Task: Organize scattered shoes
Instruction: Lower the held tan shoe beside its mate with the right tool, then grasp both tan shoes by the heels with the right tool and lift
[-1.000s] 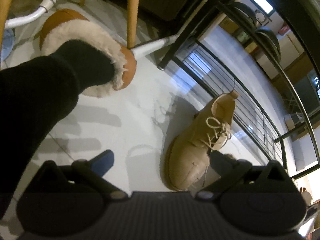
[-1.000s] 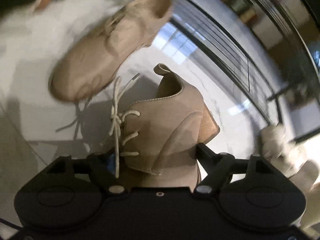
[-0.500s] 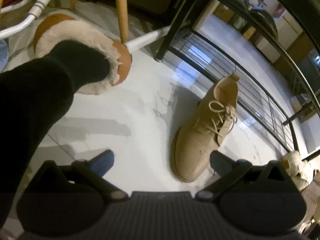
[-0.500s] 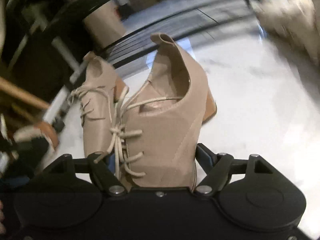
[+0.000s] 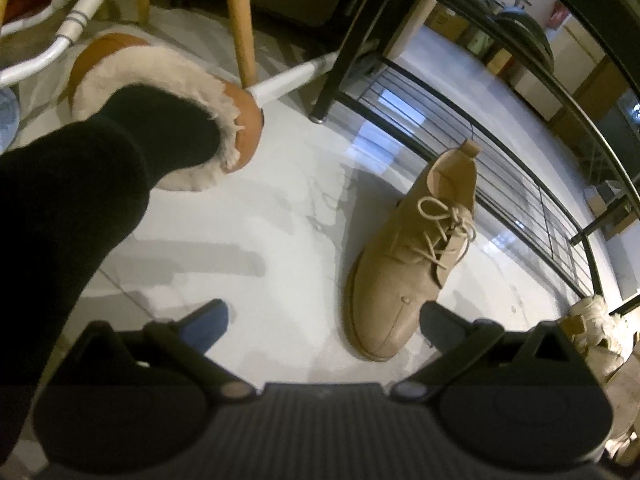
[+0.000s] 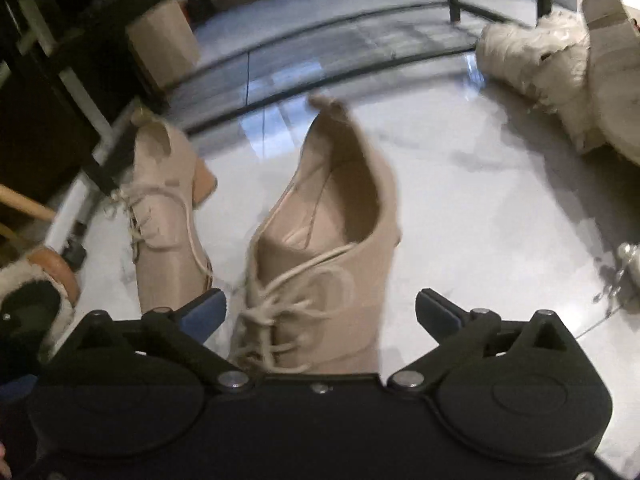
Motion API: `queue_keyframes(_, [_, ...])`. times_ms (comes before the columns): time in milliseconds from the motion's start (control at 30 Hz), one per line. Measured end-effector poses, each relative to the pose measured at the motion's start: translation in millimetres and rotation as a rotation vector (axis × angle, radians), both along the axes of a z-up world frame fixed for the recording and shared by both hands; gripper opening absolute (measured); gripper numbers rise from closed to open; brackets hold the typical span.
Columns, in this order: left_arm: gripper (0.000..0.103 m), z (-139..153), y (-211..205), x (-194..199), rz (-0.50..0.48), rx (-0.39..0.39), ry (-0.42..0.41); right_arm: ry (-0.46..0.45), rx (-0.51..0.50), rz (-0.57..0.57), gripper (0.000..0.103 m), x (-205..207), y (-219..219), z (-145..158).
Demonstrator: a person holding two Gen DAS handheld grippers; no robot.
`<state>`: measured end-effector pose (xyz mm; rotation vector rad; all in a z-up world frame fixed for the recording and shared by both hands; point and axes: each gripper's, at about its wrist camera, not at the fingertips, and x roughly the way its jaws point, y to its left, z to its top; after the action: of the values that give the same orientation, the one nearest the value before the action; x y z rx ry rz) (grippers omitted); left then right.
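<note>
In the left wrist view, the far left is filled by a person's leg in black cloth [image 5: 60, 216], its foot in a brown slipper with a pale fleece rim [image 5: 168, 92] standing on the white floor [image 5: 248, 216]. Behind the slipper rise a wooden chair leg [image 5: 240, 20] and white tubes [image 5: 80, 20]. The left claw [image 5: 320, 320] hangs low over the floor with its jaws spread wide and nothing between them. Right of the middle a tan lace-up shoe [image 5: 416, 256] stands upright on the floor, toe toward the camera, its toe just beside the claw's right finger; whether they touch cannot be told. Its heel points to a black metal rack [image 5: 500, 168] with thin bars that runs across the floor behind it. At the far right edge lies a pale fluffy boot [image 5: 596, 320]. In the right wrist view, the slipper shows at the lower left edge, then the first tan shoe [image 6: 160, 208] stands near the rack's dark post. Just beside it on the right, a second tan lace-up shoe [image 6: 320, 248] stands upright on the floor, heel away from the camera, its laced front between the fingers of the right claw [image 6: 320, 312]. That claw's jaws are opening; both pads stand clear of the shoe's sides, so it is released. At the upper right lie the fluffy boot [image 6: 532, 52] and, beside it, a second pale boot [image 6: 616, 92], well apart from the tan pair.
</note>
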<state>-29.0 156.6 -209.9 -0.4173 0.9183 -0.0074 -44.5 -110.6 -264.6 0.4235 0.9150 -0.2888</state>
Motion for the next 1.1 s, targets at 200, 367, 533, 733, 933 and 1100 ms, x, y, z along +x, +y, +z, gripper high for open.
queue_keyframes(200, [0.102, 0.0, 11.3, 2.8, 0.041, -0.01, 0.01, 0.029, -0.011, 0.012, 0.075, 25.1, 7.9, -8.2])
queue_keyframes(367, [0.102, -7.4, 9.5, 6.9, 0.026, -0.012, 0.041, -0.061, -0.031, 0.118, 0.073, 49.0, -3.3, -12.7])
queue_keyframes(533, [0.102, -13.4, 6.3, 10.8, 0.01, -0.025, 0.063, -0.122, -0.027, 0.207, 0.073, 93.6, -14.9, -16.1])
queue_keyframes(733, [0.102, -17.8, 5.2, 14.7, 0.019, -0.019, 0.078, -0.139, 0.011, 0.309, 0.073, 130.4, -3.3, -14.1])
queue_keyframes(933, [0.102, -20.1, 2.9, 13.9, 0.008, -0.02, 0.09, -0.166, 0.013, 0.399, 0.073, 140.4, 15.5, -13.9])
queue_keyframes(1100, [0.102, -17.2, 3.7, 12.8, 0.012, -0.026, 0.085, -0.163, 0.017, 0.399, 0.079, 144.2, 18.8, -11.6])
